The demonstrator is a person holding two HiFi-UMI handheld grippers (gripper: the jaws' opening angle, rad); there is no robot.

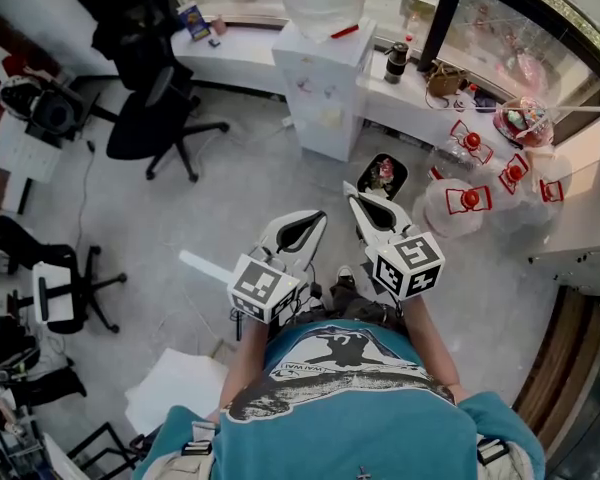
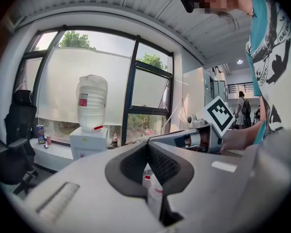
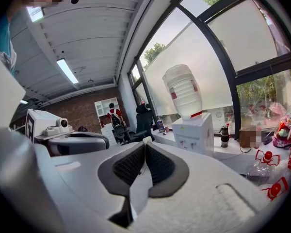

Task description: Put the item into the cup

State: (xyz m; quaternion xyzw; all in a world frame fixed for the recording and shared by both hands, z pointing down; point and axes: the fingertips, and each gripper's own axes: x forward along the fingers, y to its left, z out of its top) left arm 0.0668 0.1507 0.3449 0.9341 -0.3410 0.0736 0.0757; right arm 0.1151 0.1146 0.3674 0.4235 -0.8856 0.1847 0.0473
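Both grippers are held out in front of the person's chest, above the floor, side by side. My left gripper [image 1: 320,216] [image 2: 148,144] is shut, its dark pads meeting at the tips with nothing between them. My right gripper [image 1: 349,189] [image 3: 144,145] is shut and empty too. Each shows in the other's view, the right gripper [image 2: 186,139] to the right and the left gripper [image 3: 80,142] to the left. No cup or loose item lies near either gripper. A dark flask [image 1: 396,62] [image 3: 224,135] stands on the far white counter [image 1: 235,46].
A white water dispenser [image 1: 323,88] [image 2: 88,141] with a big bottle stands ahead. Several large water bottles with red handles [image 1: 468,204] lie on the floor at right, a small black bin [image 1: 383,175] is near them. Black office chairs [image 1: 150,108] stand at left.
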